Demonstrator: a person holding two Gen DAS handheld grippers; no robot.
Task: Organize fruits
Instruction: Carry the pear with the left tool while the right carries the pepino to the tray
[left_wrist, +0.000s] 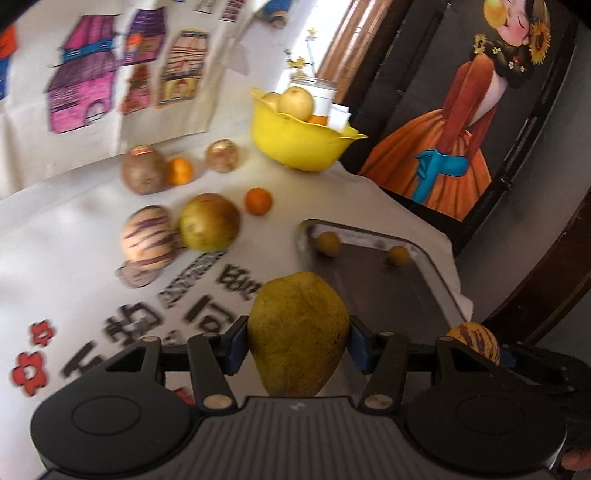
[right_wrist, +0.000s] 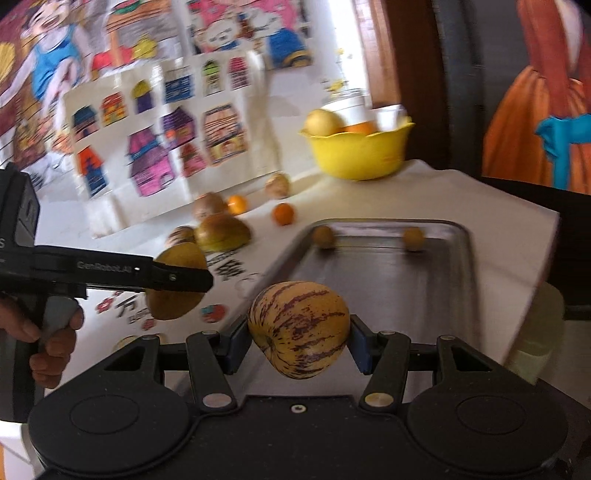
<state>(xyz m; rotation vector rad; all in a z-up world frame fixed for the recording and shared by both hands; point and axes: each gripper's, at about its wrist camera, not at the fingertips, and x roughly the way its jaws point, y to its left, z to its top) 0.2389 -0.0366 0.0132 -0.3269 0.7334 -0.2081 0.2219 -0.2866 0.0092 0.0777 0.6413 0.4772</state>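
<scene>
Right now both tools are loaded: the left gripper (left_wrist: 298, 338) is closed on a yellow-green pear (left_wrist: 298, 332), its blue pads pressing the fruit's flanks at the lower centre of the left wrist view, and the right gripper (right_wrist: 298, 336) is clamped the same way on a striped pepino melon (right_wrist: 298, 328) at the lower centre of its own view. Ahead of both lies the metal tray (right_wrist: 465, 258), centre right, with two small yellow fruits (right_wrist: 324, 236) against its far wall. More fruit sits loose on the white tablecloth (left_wrist: 74, 240) to the left, and a yellow bowl (left_wrist: 295, 144) of fruit stands at upper centre. The likely next step is setting both pieces into the tray, and that carries the risk. Both fruits are rounded and smooth, gripped only at their sides, so a tilt or jolt could let one slip. Released from height, either could roll on the slick metal and knock the small fruits. The two tools also sit close together, so converging on the tray could bump them.
</scene>
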